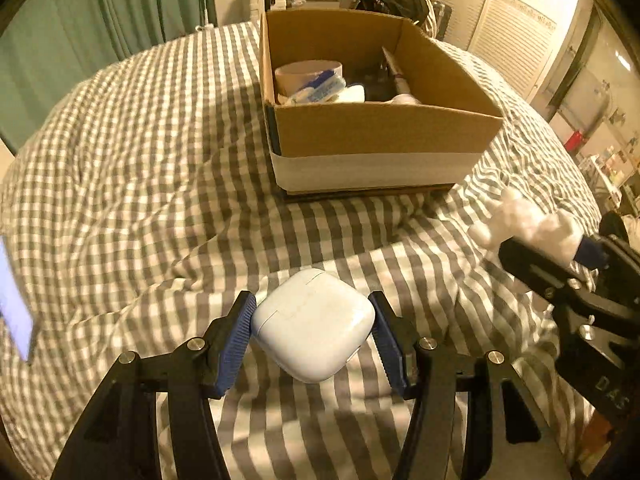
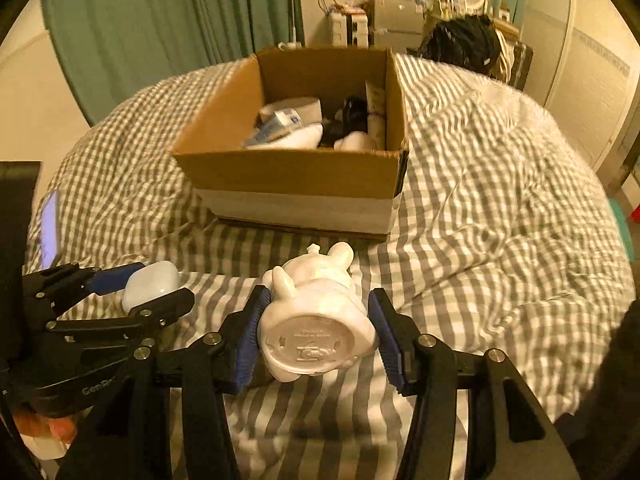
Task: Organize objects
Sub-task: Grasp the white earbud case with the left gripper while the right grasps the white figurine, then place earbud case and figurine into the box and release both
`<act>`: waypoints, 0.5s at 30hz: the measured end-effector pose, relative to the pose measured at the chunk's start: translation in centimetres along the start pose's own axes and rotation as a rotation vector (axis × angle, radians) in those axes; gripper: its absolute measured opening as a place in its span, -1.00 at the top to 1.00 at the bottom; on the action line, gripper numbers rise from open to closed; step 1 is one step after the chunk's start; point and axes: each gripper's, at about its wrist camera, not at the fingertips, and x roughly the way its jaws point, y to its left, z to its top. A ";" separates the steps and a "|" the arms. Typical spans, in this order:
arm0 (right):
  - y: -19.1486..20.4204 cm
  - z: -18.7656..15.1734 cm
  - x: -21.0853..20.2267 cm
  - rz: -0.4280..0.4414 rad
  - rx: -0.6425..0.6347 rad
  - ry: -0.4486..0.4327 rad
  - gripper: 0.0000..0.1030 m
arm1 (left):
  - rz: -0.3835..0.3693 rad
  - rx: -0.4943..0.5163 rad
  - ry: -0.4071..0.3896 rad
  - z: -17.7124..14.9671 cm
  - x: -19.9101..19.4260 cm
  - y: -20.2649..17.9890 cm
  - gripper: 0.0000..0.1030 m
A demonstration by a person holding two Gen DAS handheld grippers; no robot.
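While both loads hang above the checked bed cover (image 1: 132, 168), the cardboard box (image 1: 380, 136) sits dead ahead on the far side, open-topped, already part-filled with a roll, tubes and other small items. Straight forward and a little up from either gripper, then, with the near wall of the box to clear first. Seen from the right wrist view, box (image 2: 296, 176) slightly left of centre; from the left wrist view, slightly right of centre, so roughly between the two hands and about equally near to each.

Right gripper (image 2: 316, 332) clamped at a middling width on the white figurine (image 2: 320, 320), held lying down, base toward the camera, ears pointing at the box, long axis along the line of travel.

Left gripper (image 1: 314, 330) clamped at a middling width on the white earbud case (image 1: 314, 324), pads pressing its two sides, lid seam facing up, no real long axis to mind. Side by side, near but not touching.
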 end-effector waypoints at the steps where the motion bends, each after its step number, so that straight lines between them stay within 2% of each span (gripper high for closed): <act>1: 0.4 0.0 -0.8 -0.003 -0.005 -0.014 0.01 | -0.003 0.002 -0.008 -0.1 -0.4 0.0 -0.15; 8: 1.3 -0.1 -5.2 -0.008 -0.012 -0.094 0.01 | 0.005 0.011 -0.078 -0.3 -3.9 0.4 -0.15; 15: 1.7 0.0 -9.1 -0.009 -0.012 -0.163 0.01 | 0.011 0.007 -0.187 0.7 -8.4 0.9 -0.15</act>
